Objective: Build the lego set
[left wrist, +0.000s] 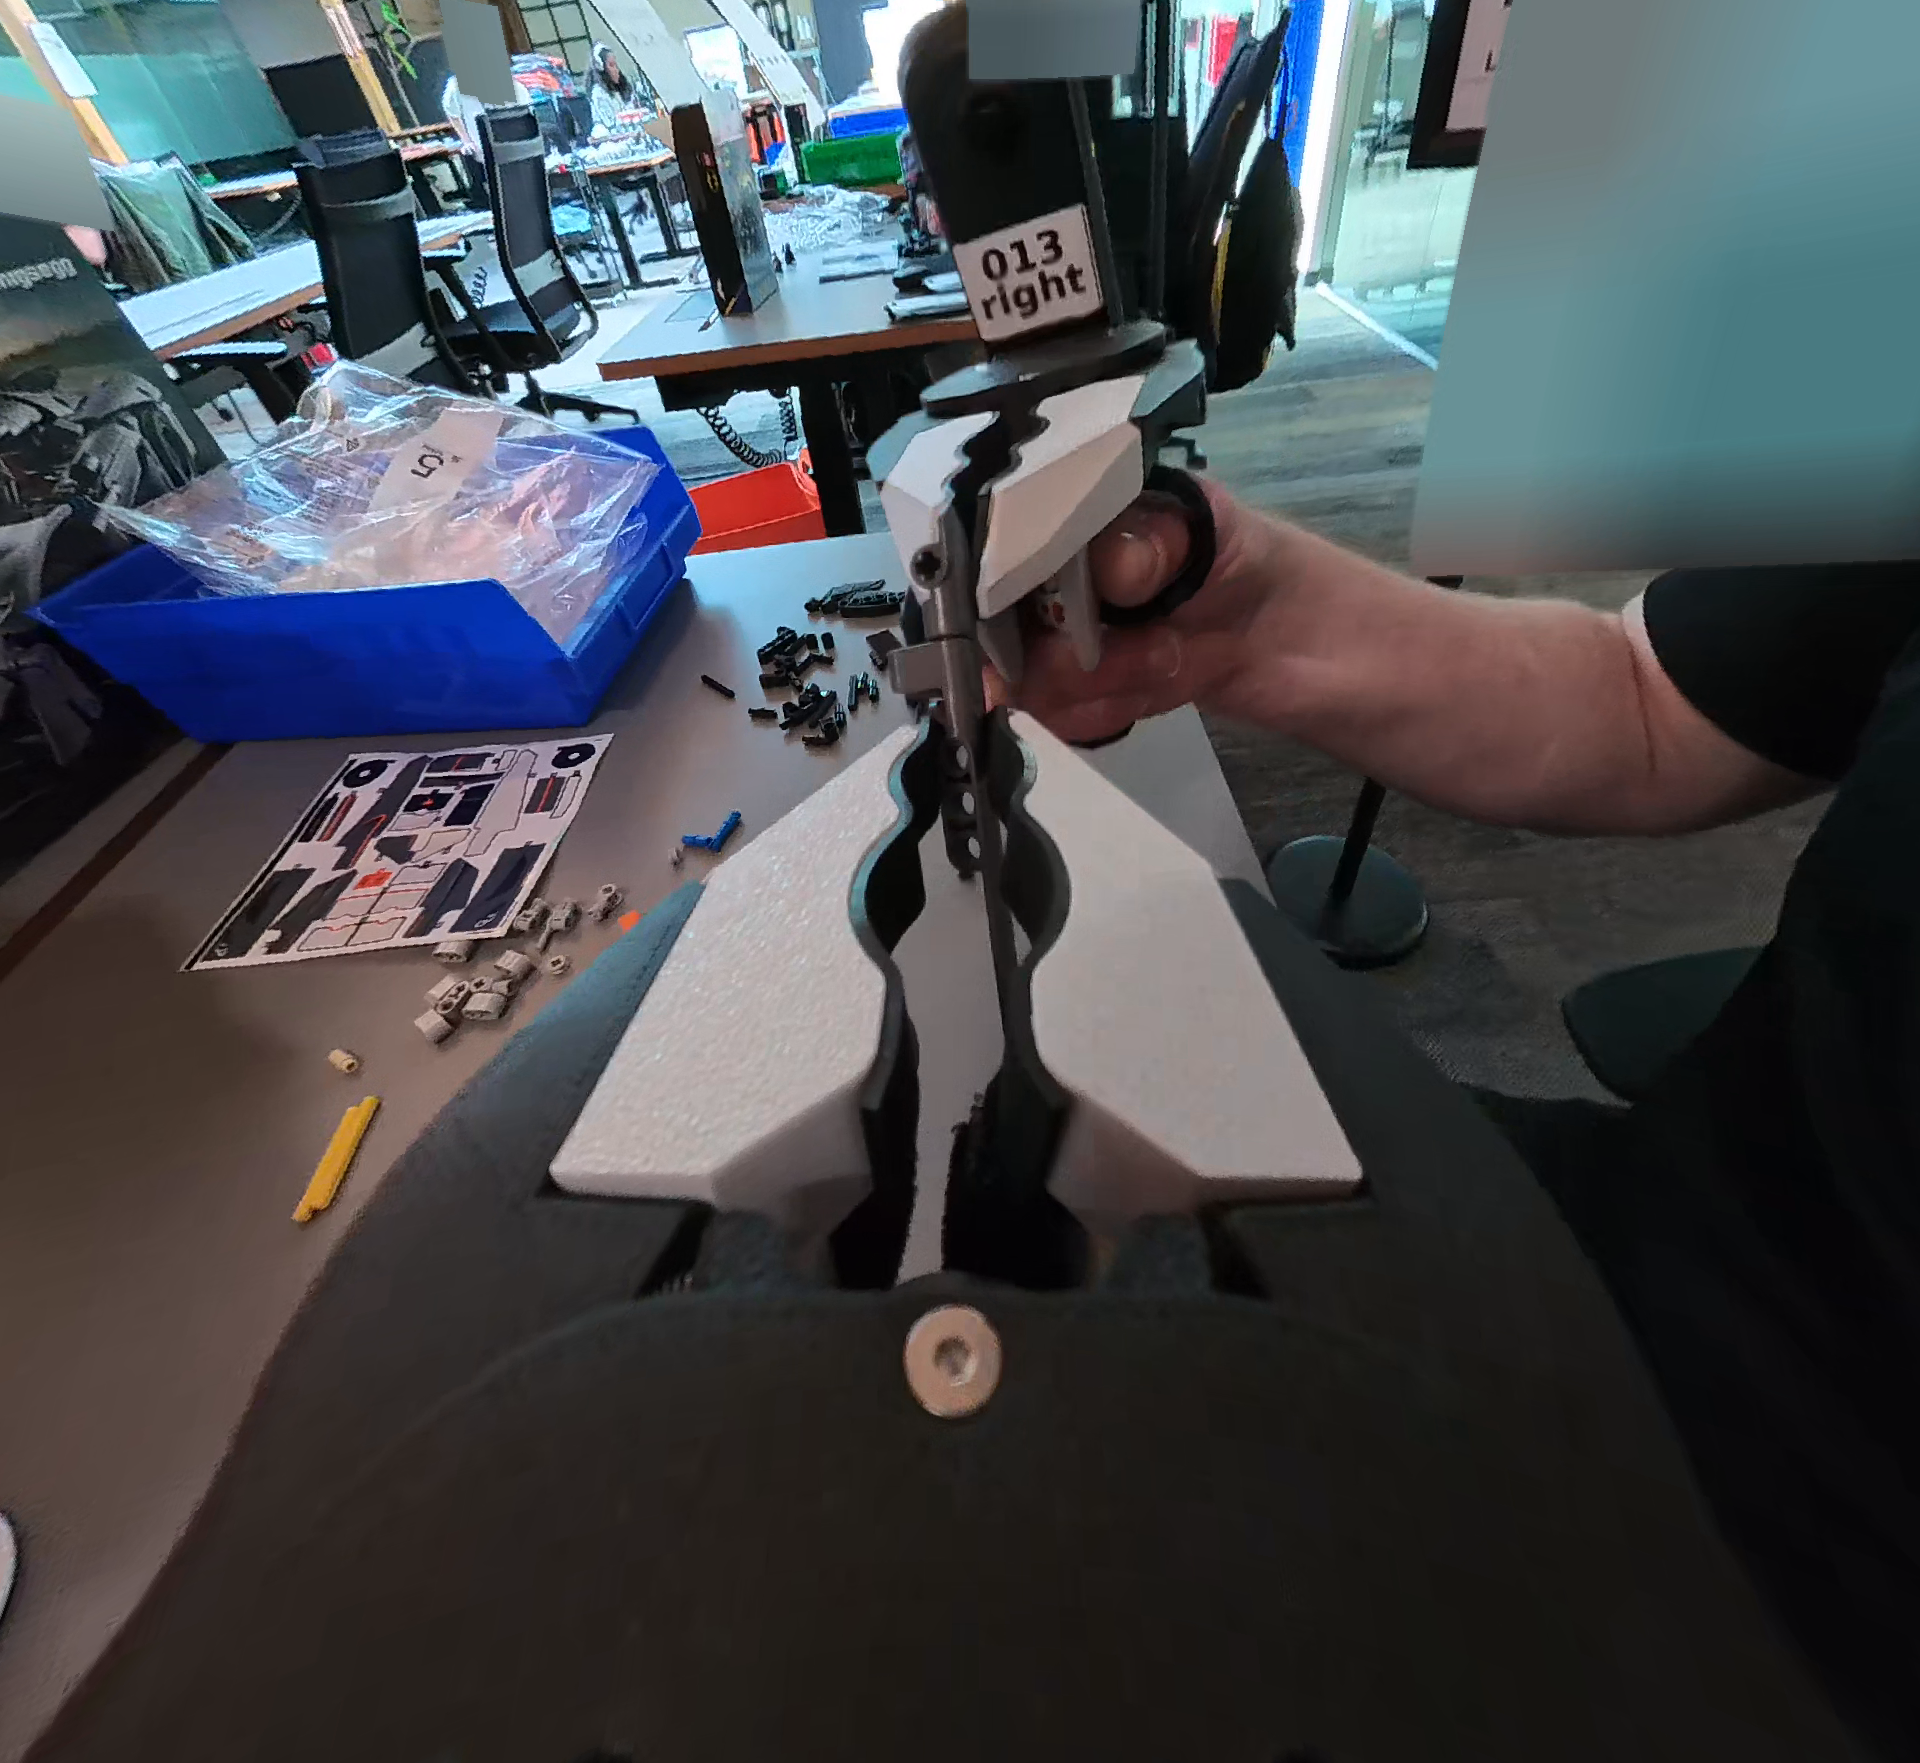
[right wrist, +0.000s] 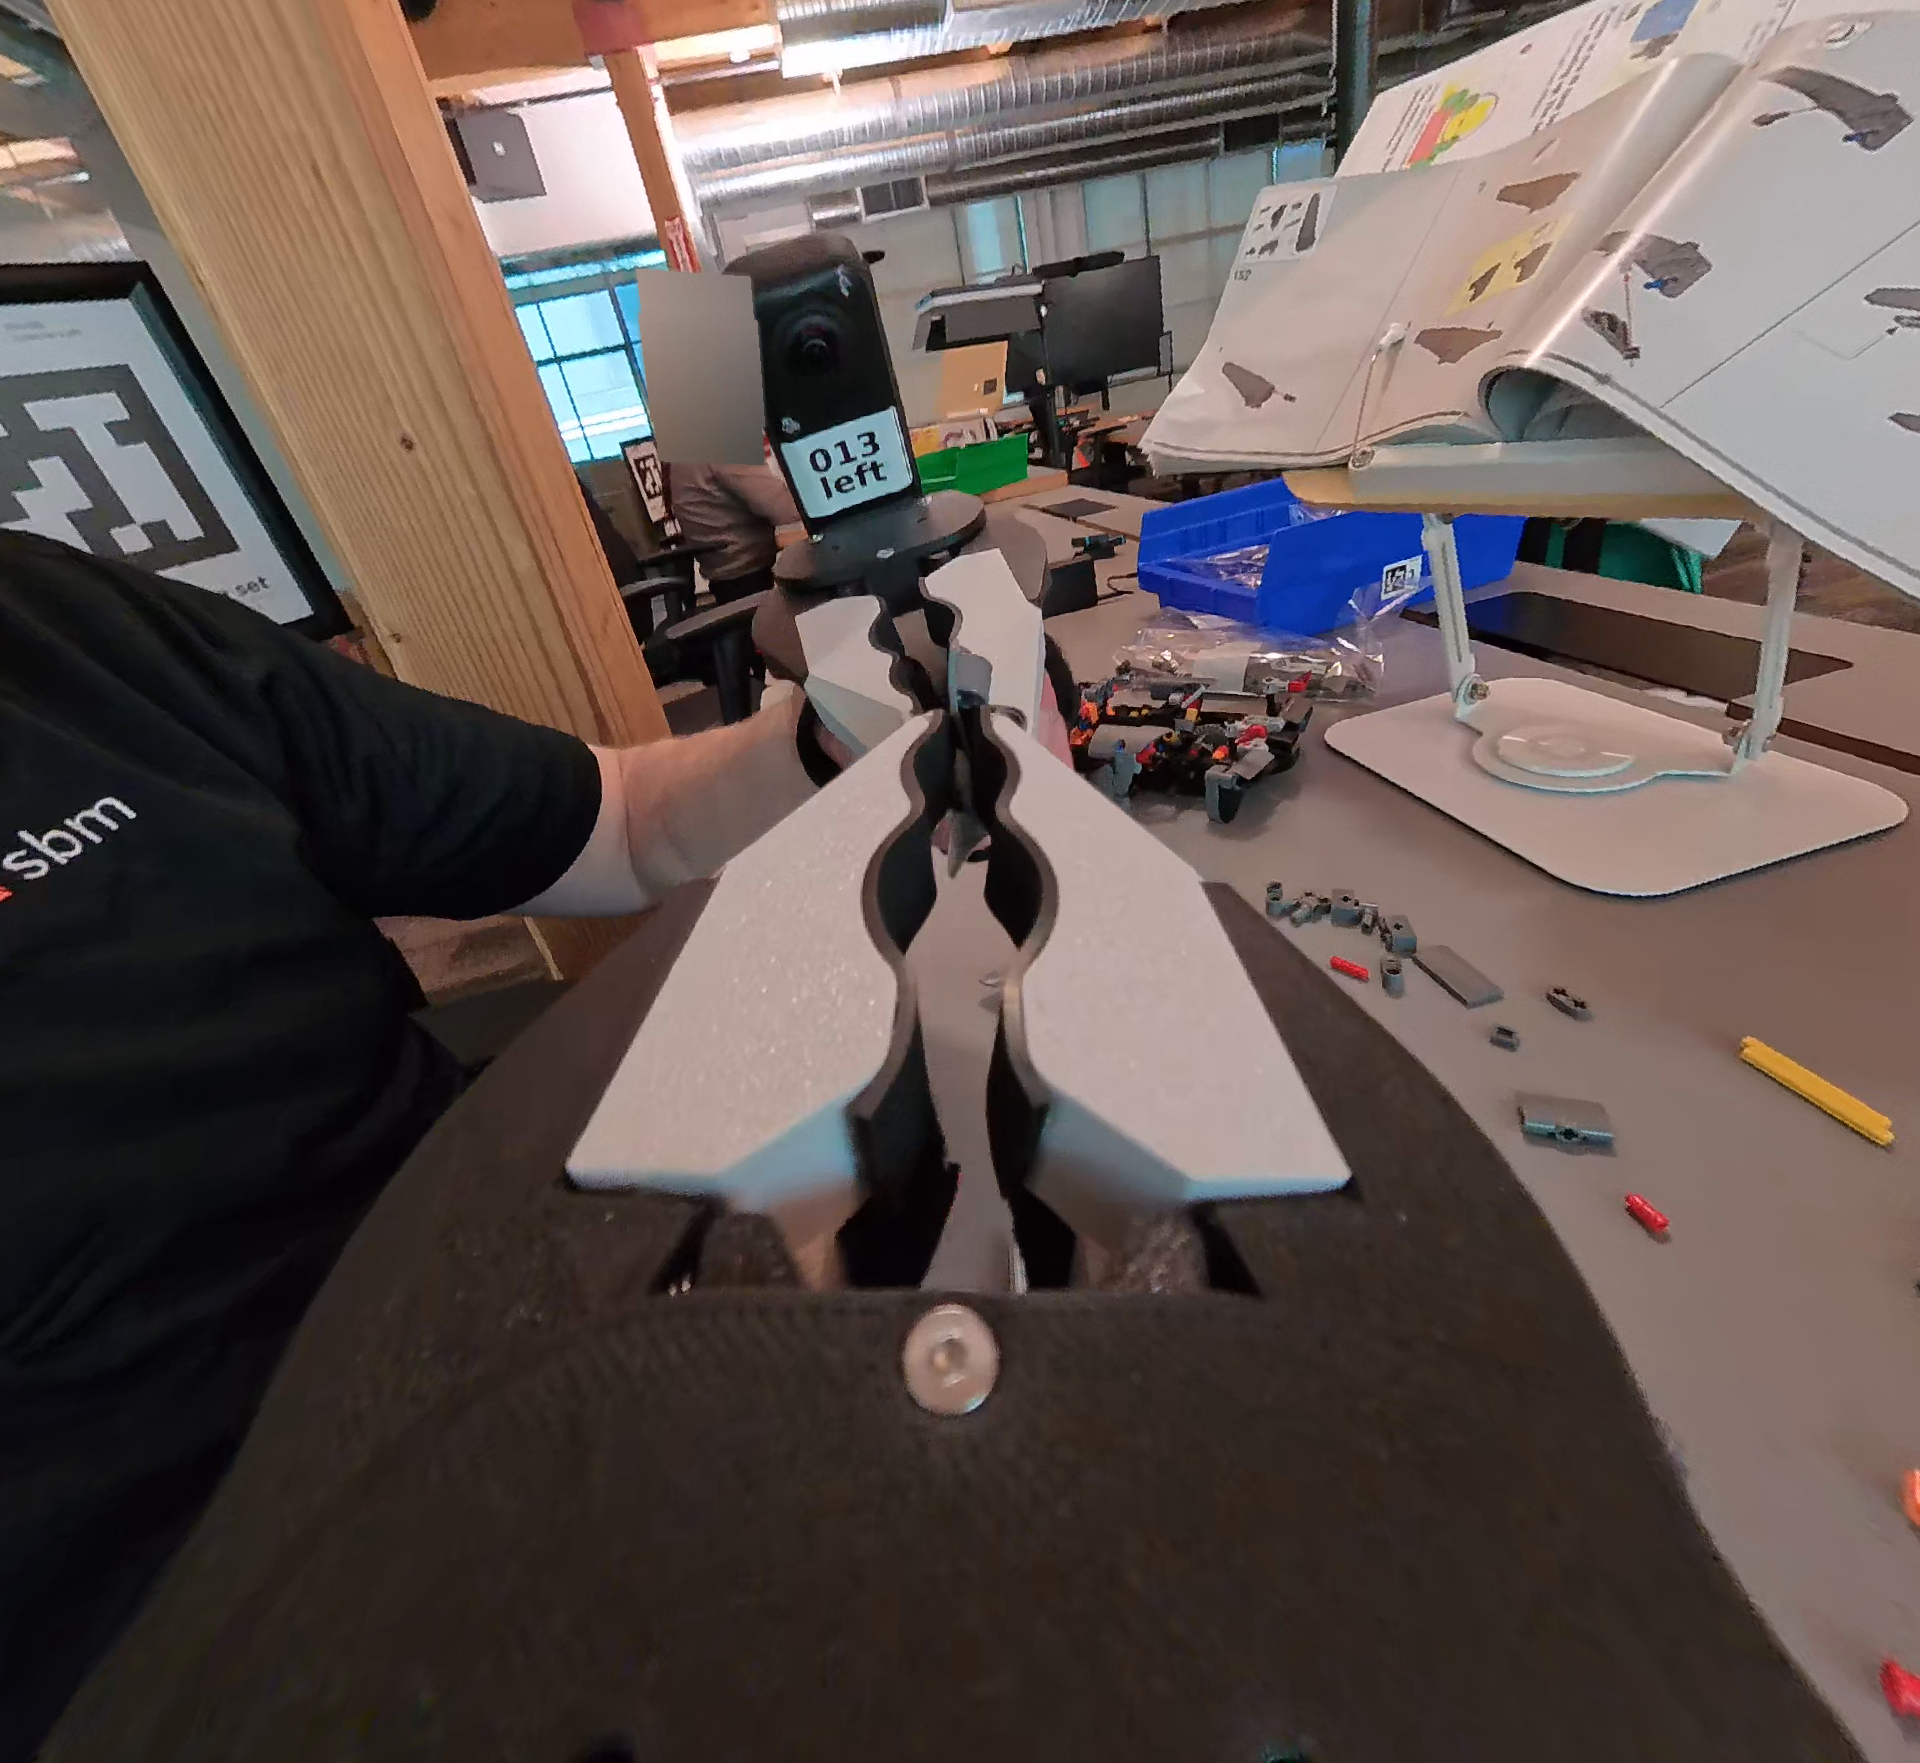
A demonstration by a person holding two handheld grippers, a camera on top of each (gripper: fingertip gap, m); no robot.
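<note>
My left gripper (left wrist: 961, 742) is shut on a long black holed beam (left wrist: 977, 840) that runs back between its fingers. My right gripper (left wrist: 951, 518) faces it tip to tip, held by a hand, and is shut on a grey beam (left wrist: 945, 612). The grey beam's lower end meets the black beam's tip above the table. In the right wrist view my right gripper (right wrist: 961, 747) holds the grey beam (right wrist: 964, 1204) along its jaws. The left gripper (right wrist: 935, 643) stands opposite with the black beam (right wrist: 968, 721) at its tips. The joint itself is mostly hidden by the fingers.
A sticker sheet (left wrist: 405, 851), a blue bin (left wrist: 364, 653) with bags, black pins (left wrist: 805, 674), grey connectors (left wrist: 483, 981) and a yellow axle (left wrist: 335, 1157) lie on the table. An instruction book on a stand (right wrist: 1558, 279), a partly built model (right wrist: 1195, 742) and loose grey parts (right wrist: 1351, 913) lie to the right. Left and right tips are no more than a few centimetres apart. The yellow axle (left wrist: 335, 1157) is about 30 cm from both grippers' fingertips.
</note>
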